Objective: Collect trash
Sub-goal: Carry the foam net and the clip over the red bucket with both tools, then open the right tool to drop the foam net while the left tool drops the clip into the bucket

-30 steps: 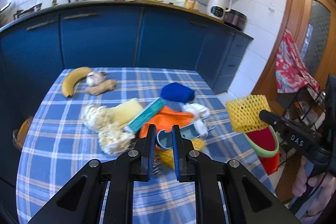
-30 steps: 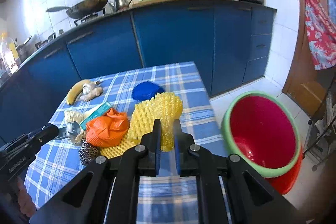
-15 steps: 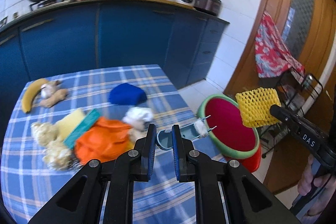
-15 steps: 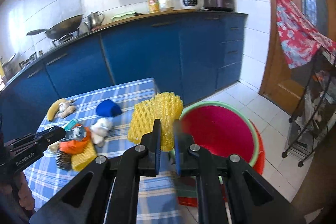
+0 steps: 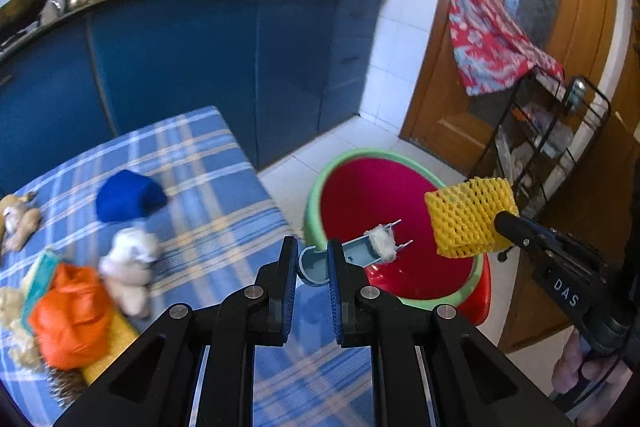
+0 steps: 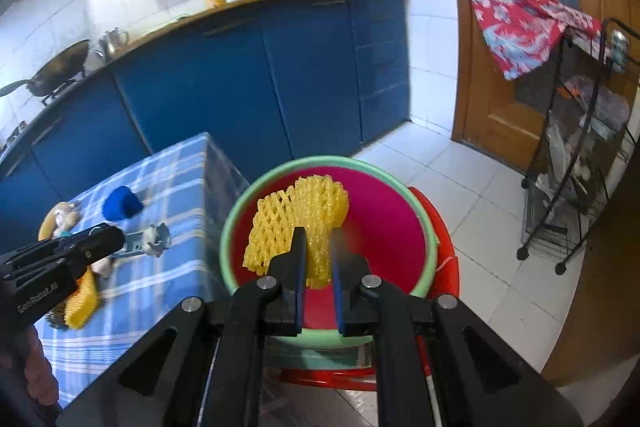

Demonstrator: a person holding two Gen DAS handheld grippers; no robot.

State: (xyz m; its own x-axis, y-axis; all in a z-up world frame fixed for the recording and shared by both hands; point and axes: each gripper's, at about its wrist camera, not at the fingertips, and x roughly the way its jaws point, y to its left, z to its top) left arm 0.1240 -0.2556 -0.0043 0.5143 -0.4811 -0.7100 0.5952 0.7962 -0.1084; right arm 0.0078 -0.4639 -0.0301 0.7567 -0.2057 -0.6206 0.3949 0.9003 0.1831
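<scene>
My left gripper (image 5: 313,267) is shut on a small grey-blue plastic piece (image 5: 352,254) with white fluff and two prongs at its far end; it hangs at the table's right edge, its tip over the bin's rim. A red bin with a green rim (image 5: 384,223) stands on the floor beside the table. My right gripper (image 6: 318,267) is shut on a yellow foam fruit net (image 6: 298,215), held above the bin's (image 6: 384,223) opening. The same net (image 5: 468,217) shows at the right of the left wrist view, and the left gripper (image 6: 120,241) shows at the left of the right wrist view.
On the blue checked tablecloth (image 5: 208,163) lie a blue cloth (image 5: 126,195), white crumpled paper (image 5: 130,263), an orange bag (image 5: 70,315), another yellow net (image 6: 82,301) and a banana (image 6: 50,223). Blue cabinets (image 5: 224,63) stand behind; a wire rack (image 6: 580,163) and wooden door (image 6: 520,27) are at right.
Both grippers swung right, away from the table's middle toward the bin. The net now hangs over the bin's opening, and the plastic piece has reached the table's right edge.
</scene>
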